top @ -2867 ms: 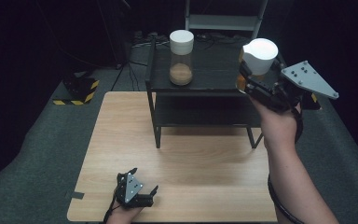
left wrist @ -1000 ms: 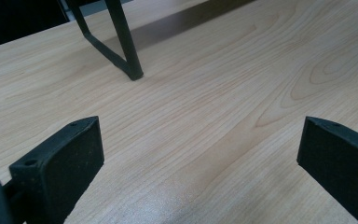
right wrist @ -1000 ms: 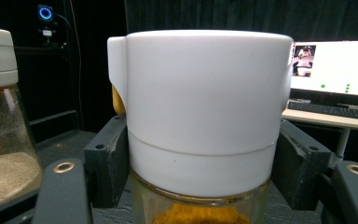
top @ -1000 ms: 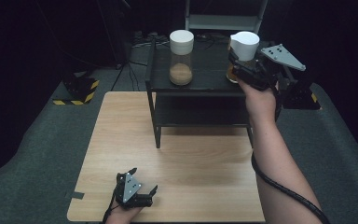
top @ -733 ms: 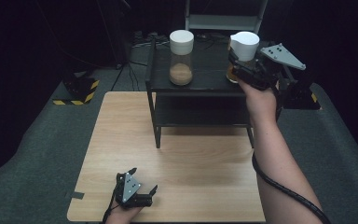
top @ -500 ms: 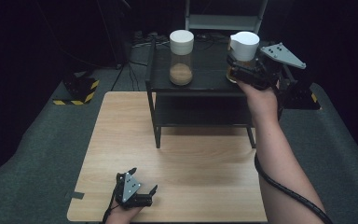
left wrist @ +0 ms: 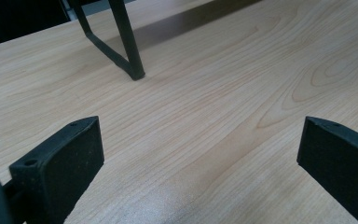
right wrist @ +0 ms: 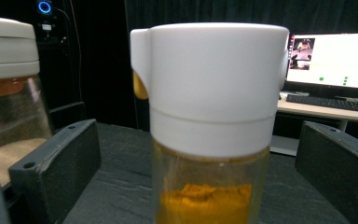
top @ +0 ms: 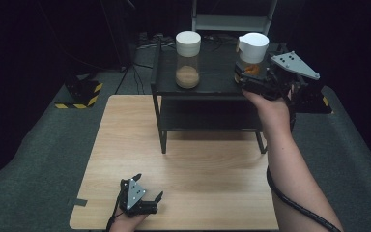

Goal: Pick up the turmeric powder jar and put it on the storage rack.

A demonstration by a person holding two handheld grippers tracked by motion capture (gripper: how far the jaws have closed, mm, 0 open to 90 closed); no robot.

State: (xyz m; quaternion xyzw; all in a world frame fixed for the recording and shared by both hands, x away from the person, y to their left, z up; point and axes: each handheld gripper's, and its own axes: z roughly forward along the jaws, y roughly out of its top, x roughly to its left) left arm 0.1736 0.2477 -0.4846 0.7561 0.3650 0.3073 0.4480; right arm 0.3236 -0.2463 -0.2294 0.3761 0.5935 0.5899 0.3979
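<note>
A glass jar of orange powder with a white lid [top: 252, 53] [right wrist: 209, 116] stands upright on the right end of the black rack's top [top: 215, 77]. My right gripper [top: 249, 78] [right wrist: 200, 186] is level with the jar's lower part. Its jaws have just been opening and now stand open on either side of the glass, pads clear of it. A second jar [top: 188, 60] [right wrist: 4, 93] with brown powder and a white lid stands to its left. My left gripper [top: 149, 186] [left wrist: 200, 163] rests open and empty at the wooden table's [top: 198, 164] front edge.
The rack has a lower shelf [top: 207, 116] and thin legs [left wrist: 128, 42] standing on the table's far half. A yellow-and-black striped block [top: 79, 94] lies on the grey floor at left. A lit monitor and keyboard [right wrist: 331, 65] sit beyond the rack.
My right hand brought the tilted orange-powder jar leftward from beside the rack, stood it upright on the rack's top, and its jaws opened off it. The left gripper stayed put.
</note>
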